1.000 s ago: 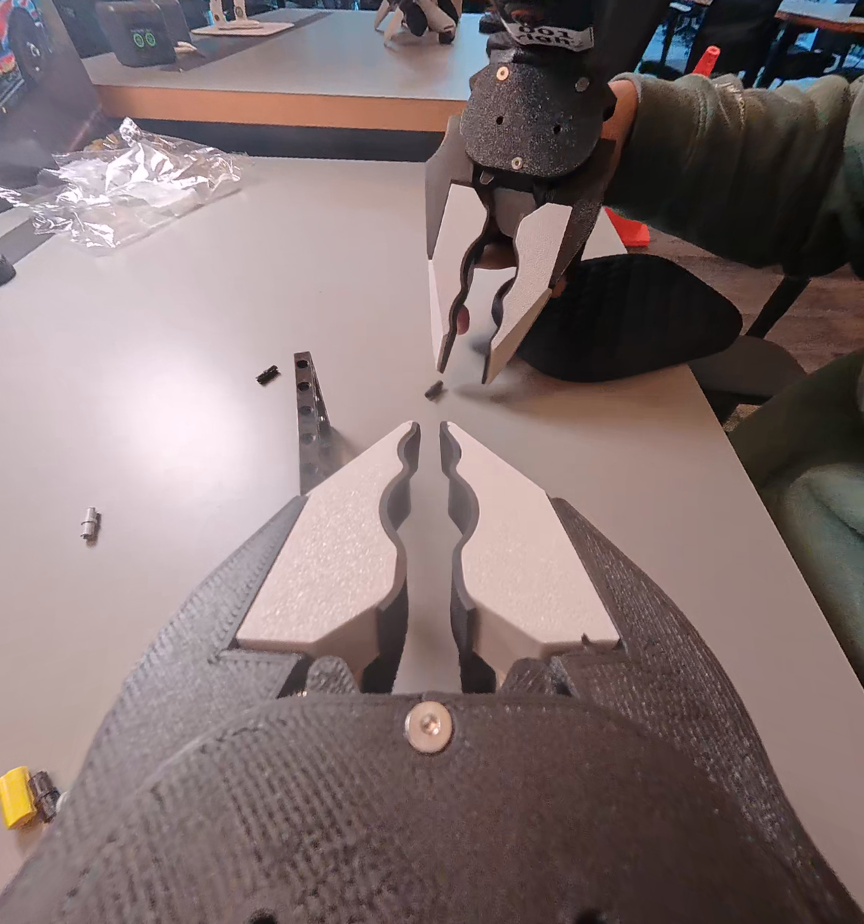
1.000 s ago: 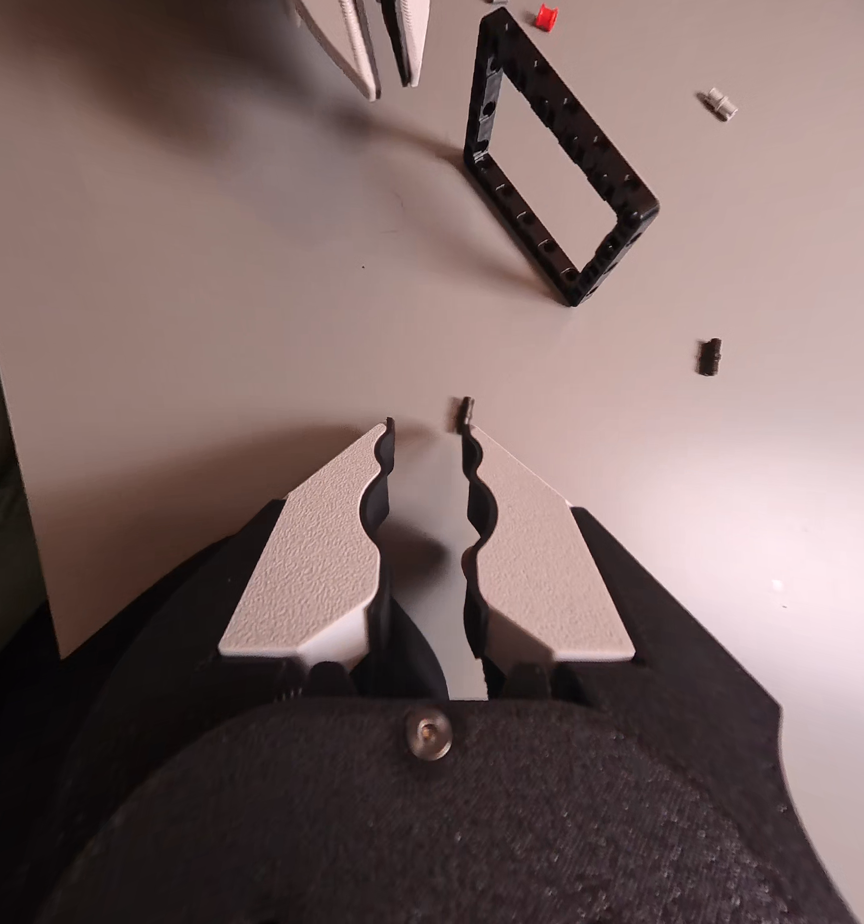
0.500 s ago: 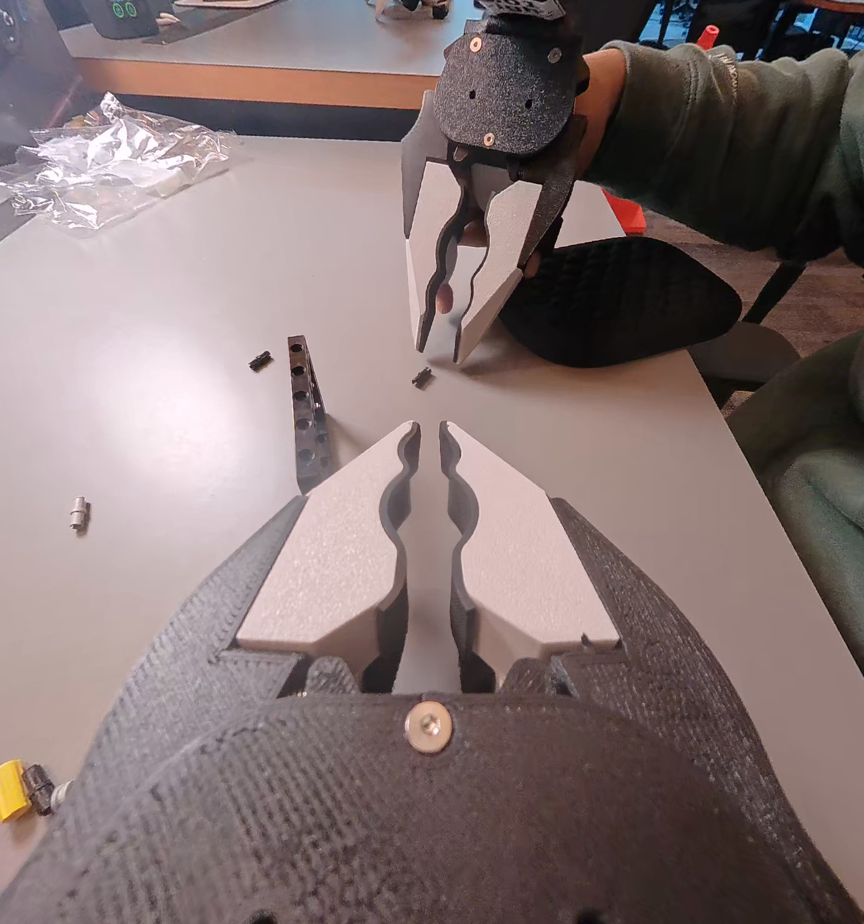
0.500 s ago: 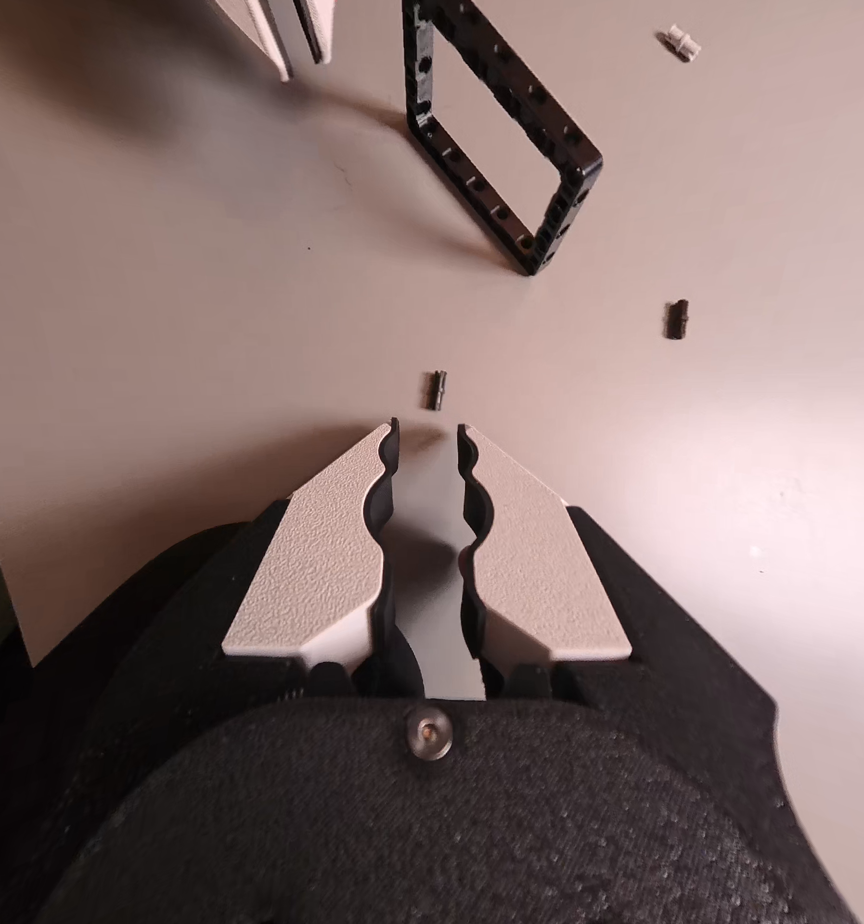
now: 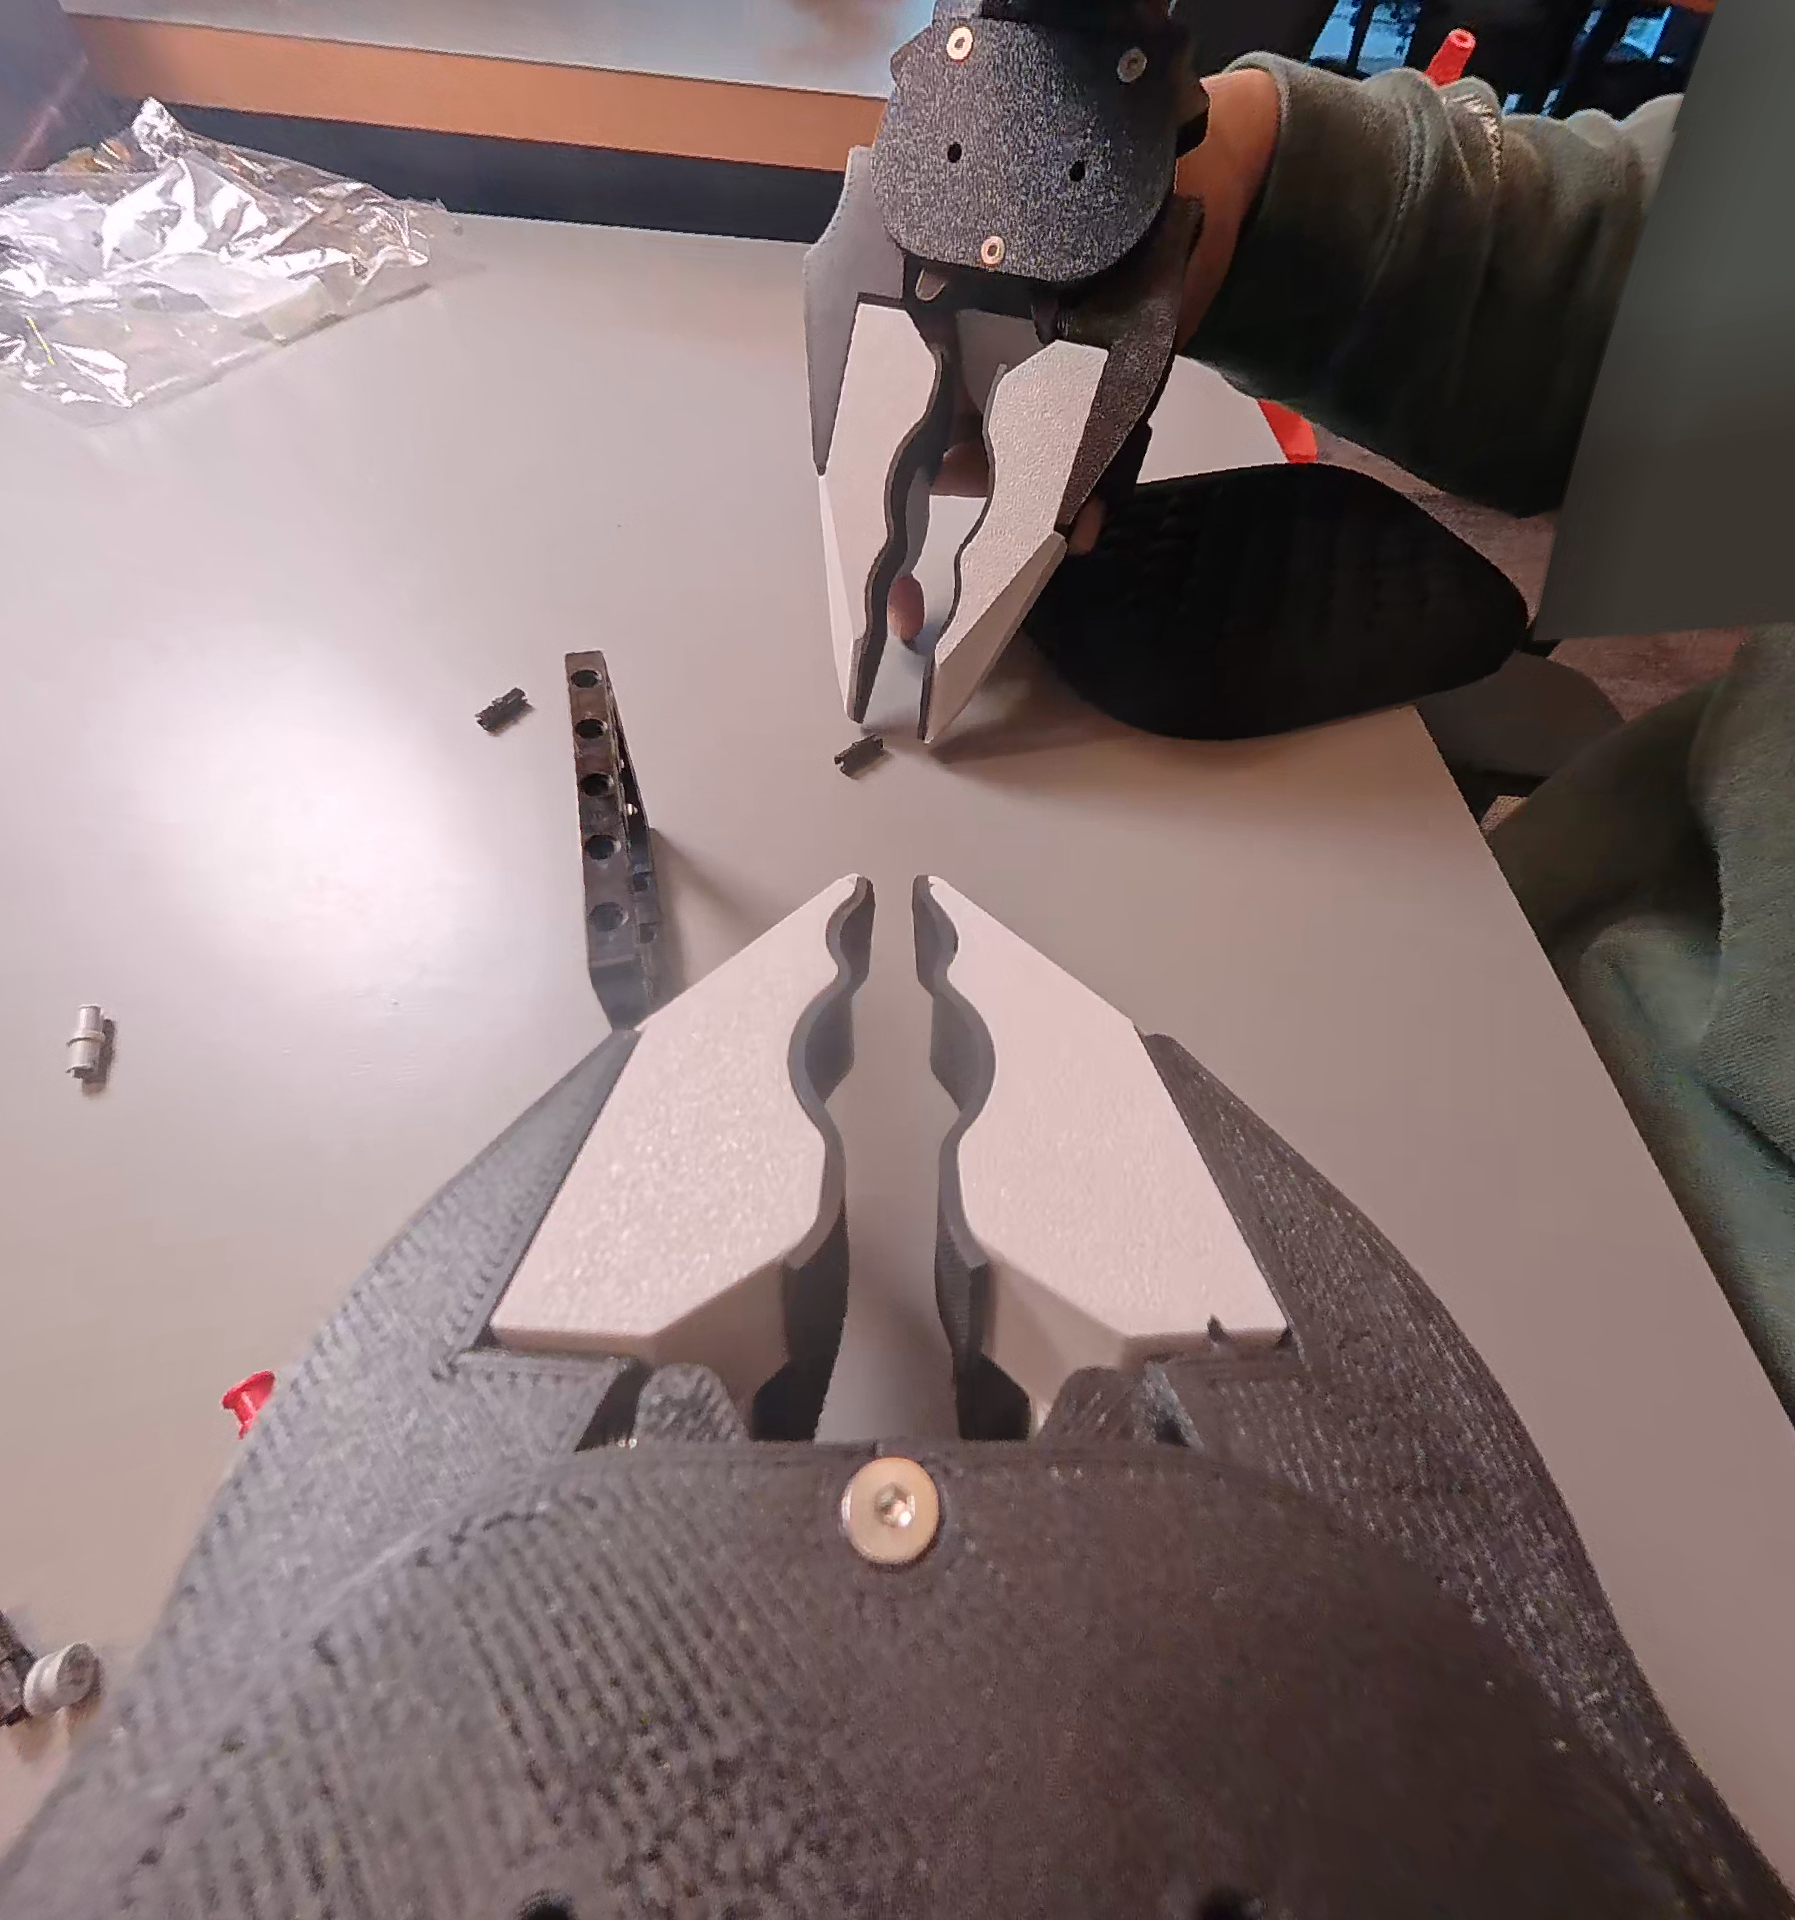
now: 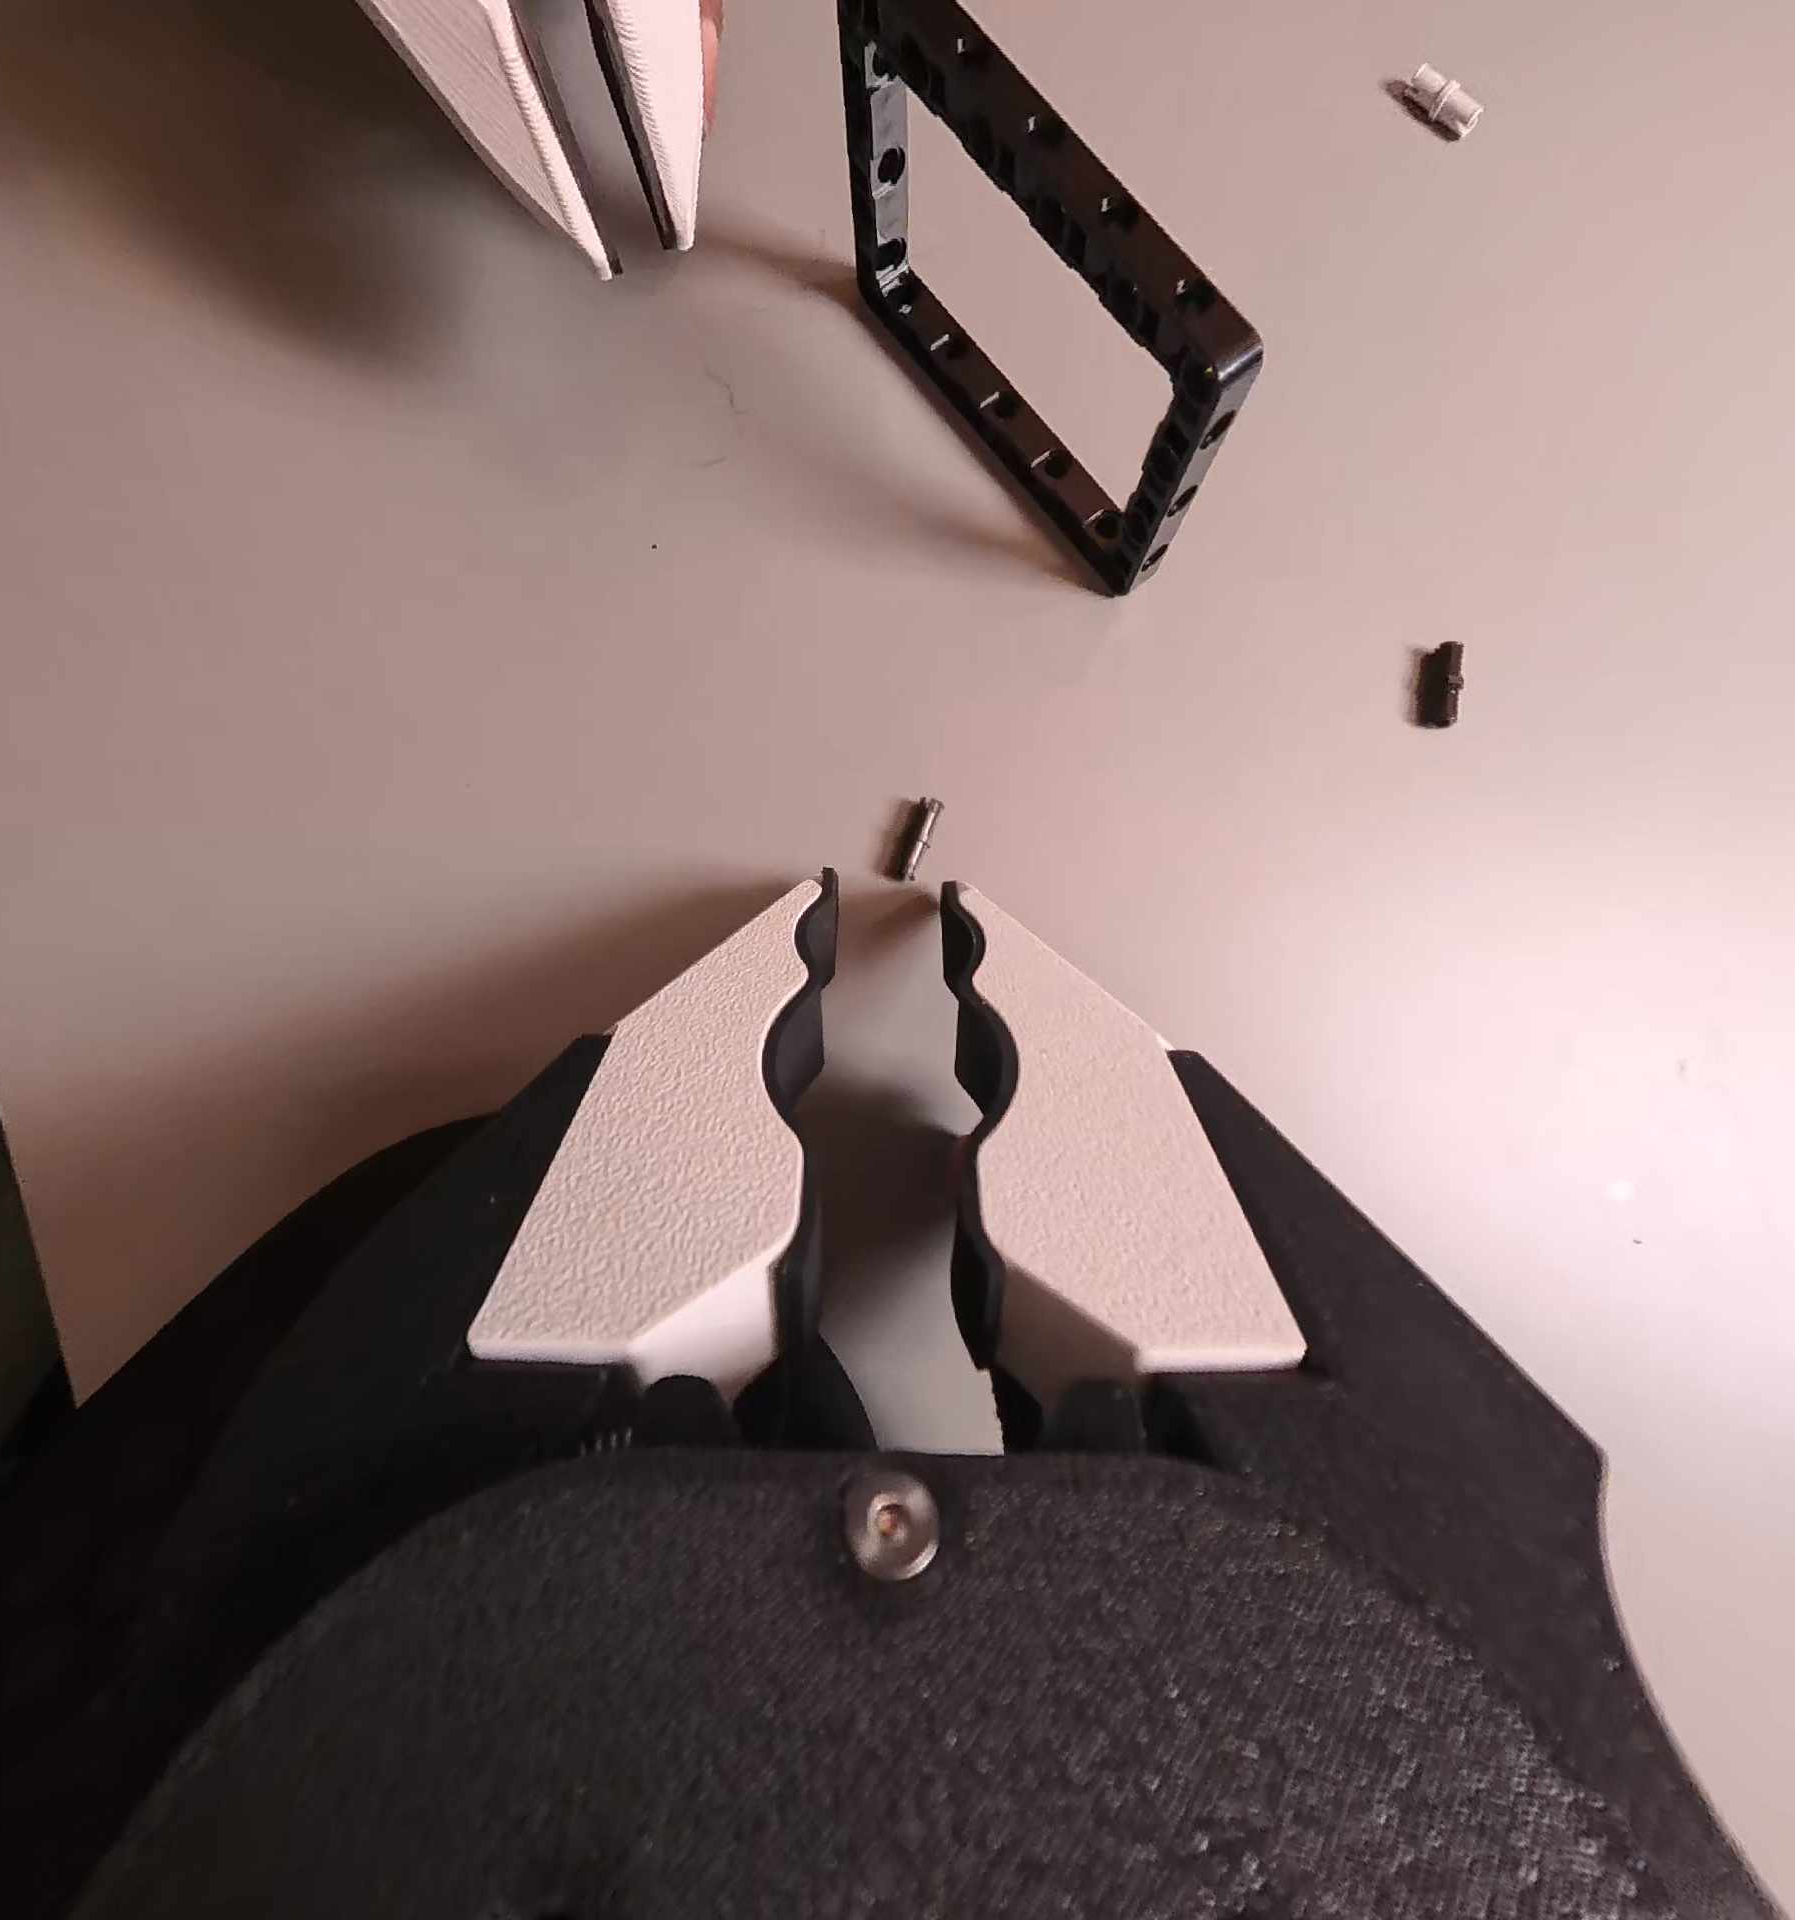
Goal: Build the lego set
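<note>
Black rectangular lego frame, holed, standing on edge on table. Two short black pins lying flat nearby, apart. Grey pin beyond frame.

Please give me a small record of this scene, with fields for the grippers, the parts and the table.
left gripper: open a little, empty, above the table
right gripper: open, empty, tips near the nearest pin
nearest pin: black, flat on the table, just ahead of the right tips
second black pin: lies apart, untouched
black frame: stands on edge
grey pin: far side
table: grey
</note>
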Action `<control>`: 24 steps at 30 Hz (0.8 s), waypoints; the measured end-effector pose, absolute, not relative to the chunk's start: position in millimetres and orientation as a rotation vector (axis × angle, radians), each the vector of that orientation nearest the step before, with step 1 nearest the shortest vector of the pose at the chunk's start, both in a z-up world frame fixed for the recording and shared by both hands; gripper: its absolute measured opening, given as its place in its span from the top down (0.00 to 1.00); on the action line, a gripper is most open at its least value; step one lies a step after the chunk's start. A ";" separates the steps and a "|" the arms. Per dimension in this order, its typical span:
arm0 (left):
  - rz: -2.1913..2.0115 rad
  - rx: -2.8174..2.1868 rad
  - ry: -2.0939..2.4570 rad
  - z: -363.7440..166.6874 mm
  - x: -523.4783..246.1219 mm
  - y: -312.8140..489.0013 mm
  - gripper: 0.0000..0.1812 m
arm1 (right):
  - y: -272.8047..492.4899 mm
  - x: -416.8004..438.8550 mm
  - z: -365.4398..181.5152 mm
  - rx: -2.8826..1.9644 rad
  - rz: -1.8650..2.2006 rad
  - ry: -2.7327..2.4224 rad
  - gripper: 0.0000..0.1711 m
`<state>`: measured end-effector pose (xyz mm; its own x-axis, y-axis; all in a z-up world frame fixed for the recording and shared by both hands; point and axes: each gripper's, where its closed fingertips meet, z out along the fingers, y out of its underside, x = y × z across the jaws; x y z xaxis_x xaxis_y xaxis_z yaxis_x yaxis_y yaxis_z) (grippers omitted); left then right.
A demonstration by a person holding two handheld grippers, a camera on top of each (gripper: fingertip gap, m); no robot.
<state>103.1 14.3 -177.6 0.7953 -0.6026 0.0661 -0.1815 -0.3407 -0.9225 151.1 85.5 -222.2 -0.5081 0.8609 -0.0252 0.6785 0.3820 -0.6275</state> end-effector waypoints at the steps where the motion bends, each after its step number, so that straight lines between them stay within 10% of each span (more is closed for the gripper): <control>1: -0.494 -1.903 0.589 -177.4 102.8 14.4 0.97 | 84.8 150.9 -222.4 -1.348 0.844 -2.346 0.90; 24: -0.532 -1.902 0.580 -176.8 102.2 12.8 0.97 | 85.1 152.9 -221.9 -1.373 0.855 -2.322 0.92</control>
